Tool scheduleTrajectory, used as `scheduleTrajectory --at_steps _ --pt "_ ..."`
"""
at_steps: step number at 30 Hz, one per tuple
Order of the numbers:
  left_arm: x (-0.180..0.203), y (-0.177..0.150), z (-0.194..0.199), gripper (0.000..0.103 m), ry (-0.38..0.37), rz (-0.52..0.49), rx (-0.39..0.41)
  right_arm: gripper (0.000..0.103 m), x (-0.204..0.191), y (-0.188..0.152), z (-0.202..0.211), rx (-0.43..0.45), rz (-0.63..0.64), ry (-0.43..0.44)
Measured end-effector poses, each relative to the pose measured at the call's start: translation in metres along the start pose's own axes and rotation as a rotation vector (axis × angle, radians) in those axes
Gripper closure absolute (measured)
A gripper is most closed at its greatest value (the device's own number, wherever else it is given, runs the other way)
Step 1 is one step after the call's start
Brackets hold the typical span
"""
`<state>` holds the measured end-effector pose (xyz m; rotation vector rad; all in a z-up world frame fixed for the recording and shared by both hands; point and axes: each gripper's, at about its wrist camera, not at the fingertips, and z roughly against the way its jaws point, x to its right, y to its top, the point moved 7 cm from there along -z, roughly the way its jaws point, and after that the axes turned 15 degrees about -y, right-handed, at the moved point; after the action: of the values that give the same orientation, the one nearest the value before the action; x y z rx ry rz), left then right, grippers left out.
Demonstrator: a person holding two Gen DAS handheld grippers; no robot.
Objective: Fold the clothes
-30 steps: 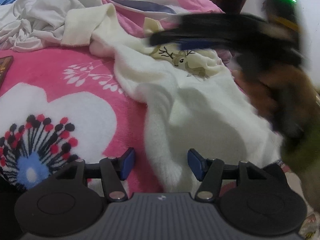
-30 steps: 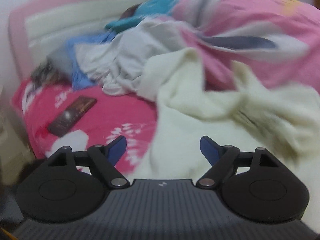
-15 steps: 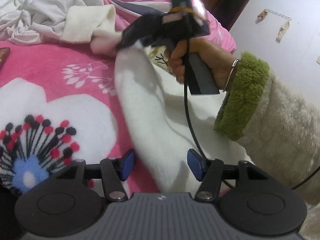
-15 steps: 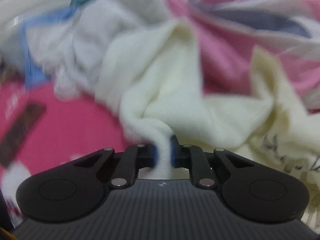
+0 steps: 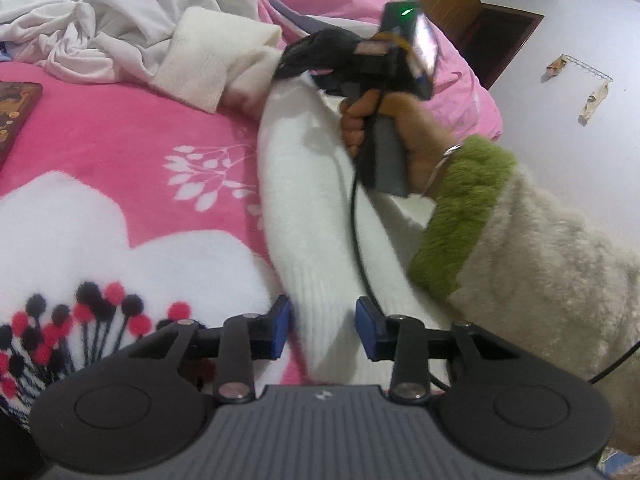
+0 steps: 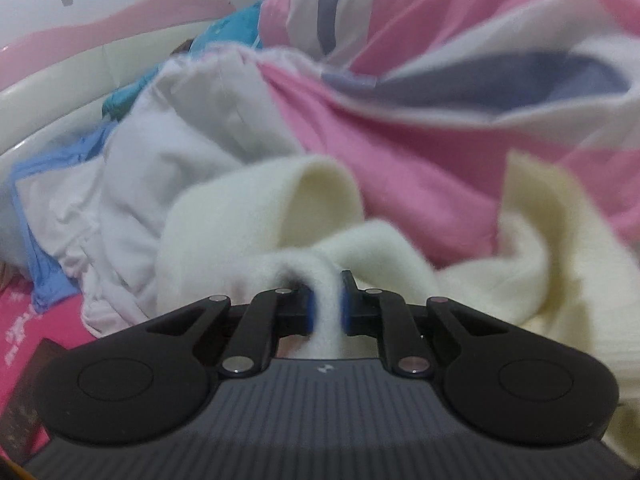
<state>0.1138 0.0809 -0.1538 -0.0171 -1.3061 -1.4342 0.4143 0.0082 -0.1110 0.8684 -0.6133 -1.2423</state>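
Note:
A cream fleece garment [image 5: 308, 184] lies stretched across the pink flowered blanket [image 5: 104, 148]. Its ribbed end runs between the blue pads of my left gripper [image 5: 323, 330], which is open around it. In the left wrist view my right gripper [image 5: 296, 62] is held in a hand at the far end of the garment. In the right wrist view my right gripper [image 6: 326, 308] is shut on a bunched fold of the cream garment [image 6: 280, 216], lifted off the bed.
A pile of white clothes [image 5: 120, 12] and blue clothes [image 6: 44, 168] lies at the back of the bed. A pink and grey quilt [image 6: 440, 80] is heaped behind the garment. A dark flat object [image 5: 12, 108] lies on the blanket at left. The person's fleece sleeve [image 5: 540, 252] crosses the right side.
My right gripper swung in over the garment, shut on a fold near its far end and lifted it. The garment's ribbed end now lies between my left gripper's open pads.

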Motion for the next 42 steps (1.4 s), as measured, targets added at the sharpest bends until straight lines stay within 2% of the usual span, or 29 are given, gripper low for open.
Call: scheduleTrajectory --at_steps 4,6,7,8,9,10,11,12,13,15,17,18,21,23,25,27,31,33,36,39,42 --pt "0.002 0.0 -0.003 0.066 0.008 -0.001 -0.004 0.091 0.004 -0.016 -0.018 -0.038 -0.041 0.021" --pt "0.002 0.001 -0.004 0.061 0.003 0.014 -0.01 0.088 0.009 -0.013 -0.009 -0.074 -0.048 0.041" --pt "0.0 0.004 -0.006 0.053 -0.006 0.028 -0.013 0.086 0.011 -0.011 -0.004 -0.093 -0.051 0.051" --pt "0.0 0.004 -0.007 0.046 -0.016 0.039 -0.013 0.078 0.014 -0.009 0.001 -0.111 -0.056 0.061" --pt "0.001 0.005 -0.009 0.044 -0.02 0.044 -0.013 0.062 0.02 -0.008 0.01 -0.134 -0.076 0.076" --pt "0.002 0.005 -0.01 0.041 -0.021 0.047 -0.014 0.051 0.028 -0.007 0.023 -0.147 -0.098 0.091" --pt "0.003 0.004 -0.011 0.041 -0.014 0.04 -0.016 0.032 0.04 -0.005 0.041 -0.127 -0.114 0.098" --pt "0.004 0.005 -0.013 0.04 -0.006 0.031 -0.017 0.021 0.053 -0.004 0.059 -0.108 -0.13 0.106" --pt "0.005 0.006 -0.014 0.039 0.001 0.023 -0.018 0.019 0.067 -0.003 0.079 -0.069 -0.135 0.113" --pt "0.006 0.006 -0.016 0.039 0.014 0.014 -0.015 0.018 0.097 -0.001 0.112 -0.027 -0.143 0.105" --pt "0.007 0.007 -0.017 0.04 0.024 0.009 -0.012 0.017 0.136 -0.004 0.141 0.011 -0.15 0.04" --pt "0.007 0.007 -0.018 0.04 0.03 0.007 -0.01 0.017 0.154 -0.006 0.149 0.027 -0.14 -0.012" --pt "0.005 0.006 -0.02 0.045 0.061 0.0 -0.004 0.017 0.211 -0.023 0.155 -0.003 -0.12 -0.191" --pt "0.005 0.006 -0.021 0.045 0.075 -0.001 -0.005 0.018 0.233 -0.043 0.144 -0.09 -0.129 -0.223" --pt "0.006 0.006 -0.022 0.045 0.089 -0.008 -0.009 0.021 0.234 -0.058 0.133 -0.12 -0.081 -0.251" --pt "0.008 0.005 -0.024 0.045 0.104 -0.027 -0.02 0.037 0.237 -0.066 0.115 -0.14 -0.039 -0.292" --pt "0.012 0.003 -0.025 0.045 0.122 -0.075 -0.044 0.057 0.254 -0.069 0.071 -0.182 -0.005 -0.374" --pt "0.012 0.003 -0.026 0.045 0.125 -0.087 -0.05 0.059 0.273 -0.065 0.053 -0.193 -0.034 -0.415" --pt "0.013 0.002 -0.025 0.045 0.123 -0.102 -0.055 0.059 0.301 -0.051 0.025 -0.199 -0.127 -0.433" --pt "0.013 0.001 -0.026 0.045 0.124 -0.115 -0.06 0.059 0.321 -0.043 0.007 -0.212 -0.244 -0.401" --pt "0.014 0.001 -0.026 0.045 0.124 -0.117 -0.064 0.056 0.323 -0.04 0.005 -0.221 -0.245 -0.405"
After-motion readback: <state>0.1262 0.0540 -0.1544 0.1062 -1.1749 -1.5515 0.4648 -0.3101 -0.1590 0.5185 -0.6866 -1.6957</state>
